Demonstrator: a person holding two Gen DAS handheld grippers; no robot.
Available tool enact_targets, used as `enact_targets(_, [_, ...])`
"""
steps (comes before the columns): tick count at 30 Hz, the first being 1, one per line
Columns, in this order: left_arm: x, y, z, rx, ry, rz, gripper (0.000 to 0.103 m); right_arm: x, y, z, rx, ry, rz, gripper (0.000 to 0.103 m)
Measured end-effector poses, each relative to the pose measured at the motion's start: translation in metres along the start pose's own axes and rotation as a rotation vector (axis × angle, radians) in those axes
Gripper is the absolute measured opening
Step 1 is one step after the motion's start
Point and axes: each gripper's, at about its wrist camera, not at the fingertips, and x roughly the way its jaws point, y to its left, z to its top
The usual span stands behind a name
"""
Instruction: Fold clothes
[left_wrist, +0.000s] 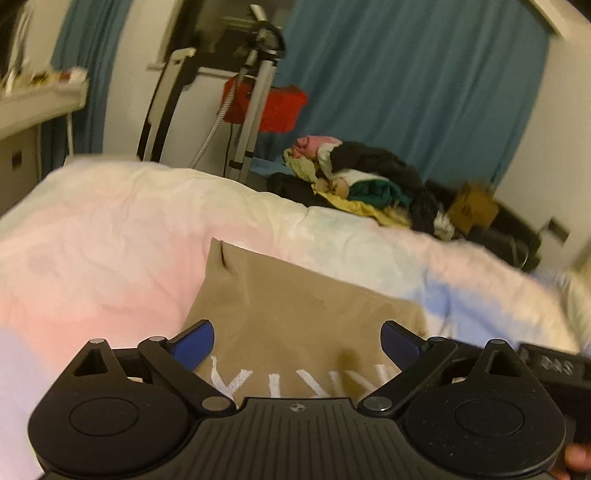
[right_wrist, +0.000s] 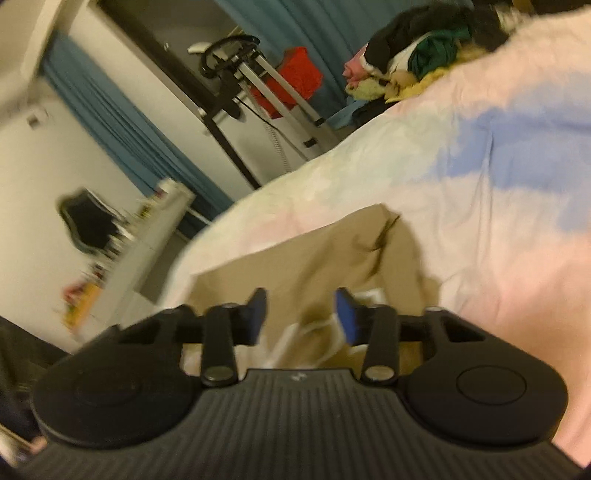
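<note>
A tan garment (left_wrist: 295, 306) with white lettering lies flat on the pastel bedspread (left_wrist: 92, 258). My left gripper (left_wrist: 297, 341) hovers over its near edge, jaws wide open and empty. In the right wrist view the same tan garment (right_wrist: 314, 254) lies rumpled on the bedspread (right_wrist: 498, 221), with white cords near the fingers. My right gripper (right_wrist: 300, 314) is above it, jaws open with a moderate gap and nothing between them. The right wrist view is tilted and blurred.
A pile of mixed clothes (left_wrist: 369, 181) lies at the bed's far end; it also shows in the right wrist view (right_wrist: 417, 51). A tripod (left_wrist: 255, 103), a red object (left_wrist: 273, 107), blue curtains (left_wrist: 424, 81) and a shelf (left_wrist: 37, 99) stand beyond the bed.
</note>
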Motion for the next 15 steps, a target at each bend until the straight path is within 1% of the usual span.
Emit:
enact_targets(4, [0.041, -0.005, -0.005, 0.037, 0.038, 0.064, 0.098, 0.039, 0.002, 0.004, -0.122, -0.024, -0.063, 0.037])
enact_targets(7, [0.061, 0.003, -0.010, 0.048, 0.061, 0.081, 0.098, 0.068, 0.002, 0.001, -0.195, -0.024, -0.117, 0.037])
enact_targets(9, [0.068, 0.009, -0.010, 0.024, 0.078, 0.072, 0.098, 0.081, -0.001, -0.004, -0.215, -0.005, -0.138, 0.035])
enact_targets(11, [0.074, 0.014, -0.009, 0.000, 0.093, 0.064, 0.098, 0.087, -0.006, -0.006, -0.207, 0.000, -0.137, 0.035])
enact_targets(15, [0.071, 0.016, -0.008, -0.011, 0.083, 0.060, 0.098, 0.089, -0.004, -0.007, -0.209, 0.001, -0.138, 0.035])
